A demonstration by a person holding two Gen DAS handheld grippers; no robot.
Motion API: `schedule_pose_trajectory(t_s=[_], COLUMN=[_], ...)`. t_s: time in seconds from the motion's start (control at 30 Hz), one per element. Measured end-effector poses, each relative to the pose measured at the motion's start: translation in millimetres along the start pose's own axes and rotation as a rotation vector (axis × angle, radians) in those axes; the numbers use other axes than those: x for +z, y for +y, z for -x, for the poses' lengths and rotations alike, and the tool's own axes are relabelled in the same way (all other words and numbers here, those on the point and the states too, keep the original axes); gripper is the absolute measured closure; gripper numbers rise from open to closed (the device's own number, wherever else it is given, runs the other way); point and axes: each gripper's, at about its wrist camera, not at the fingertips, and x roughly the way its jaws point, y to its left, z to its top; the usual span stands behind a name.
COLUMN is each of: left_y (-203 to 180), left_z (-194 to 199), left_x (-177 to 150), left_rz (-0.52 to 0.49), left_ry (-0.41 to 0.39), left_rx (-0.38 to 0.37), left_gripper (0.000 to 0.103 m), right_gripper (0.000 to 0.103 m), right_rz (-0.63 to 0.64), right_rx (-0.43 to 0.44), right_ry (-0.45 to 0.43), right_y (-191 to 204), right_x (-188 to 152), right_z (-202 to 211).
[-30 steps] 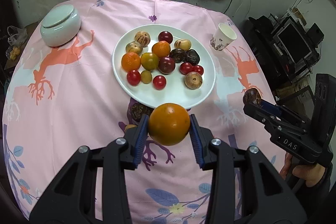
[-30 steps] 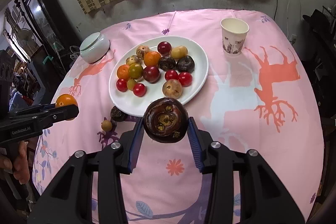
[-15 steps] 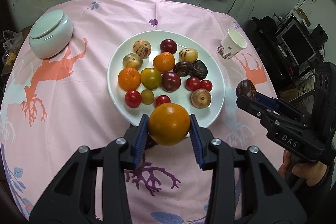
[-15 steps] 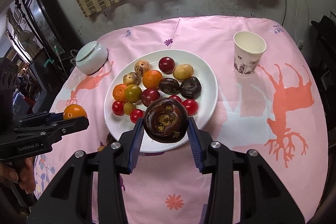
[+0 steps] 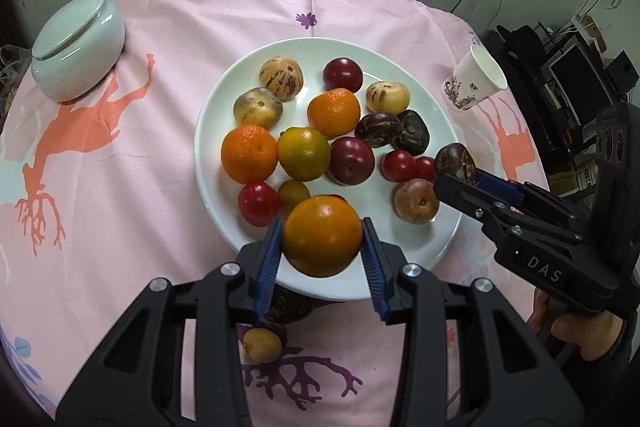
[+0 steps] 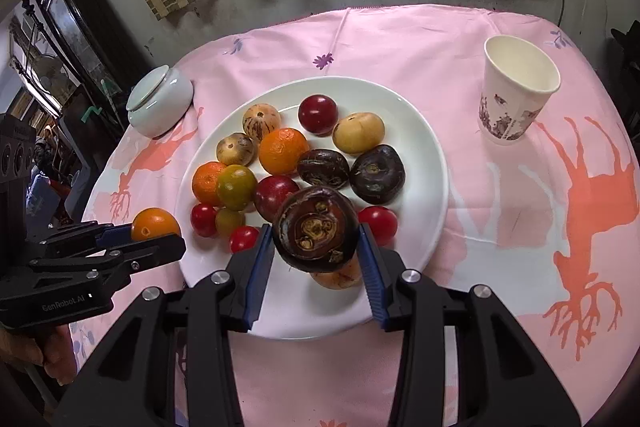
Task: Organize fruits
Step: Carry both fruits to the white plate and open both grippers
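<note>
Jar: lidded pale-green jar (image 5: 76, 51) far left on the table (image 5: 120, 227), well apart from the fruit.
Left tongs: my left tongs (image 5: 320, 241) clamped on an orange citrus fruit (image 5: 322, 235), pads on its two sides, held over the near rim of the white plate (image 5: 224, 95).
Citrus handling: I judge it firm and fairly light, with smooth, slightly slippery skin. A grip across the widest part, as now, looks right.
Plate load: oranges, red plums, cherry tomatoes, striped pale fruits and two dark wrinkled ones, packed close. Bare space only along the near edge.
Off-plate strays: small yellow-brown fruit (image 5: 262, 345) on the cloth under my left tongs, just beside a dark fruit (image 5: 288, 307) mostly hidden by the tong arm and plate rim. Can't identify that one.
Right tongs: my right tongs (image 6: 316, 235) gripping a dark purple-brown fruit (image 6: 316, 229), pitted end toward the camera, over the near part of the plate.
Dark fruit handling: skin looks wrinkled, probably softer than the citrus. I'd keep the squeeze light so it doesn't bruise.
Hidden: a tan fruit (image 6: 336, 277) sits partly behind the held dark one. Can't tell from either view how high each held fruit is above the plate.
Cup: paper cup (image 6: 516, 91) upright, far right, apart from the plate.
</note>
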Motion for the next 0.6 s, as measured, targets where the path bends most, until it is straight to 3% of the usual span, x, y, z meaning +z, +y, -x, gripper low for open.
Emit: schedule_pose_trajectory(t_s=[0.43,0.6], left_y=[6,10], left_z=[-31,-31], left_x=[2,2], left_rz=[0.028,0.055], left_ry=[0.041,0.034], left_rx=[0.005,0.008], left_gripper=[0.064,0.053], right_gripper=[0.06,0.059], right_rz=[0.001,-0.01], right_rx=[0.013,0.018], right_ry=[0.032,0.03], right_y=[-1,-2], right_x=[3,3], right_z=[-33,-34])
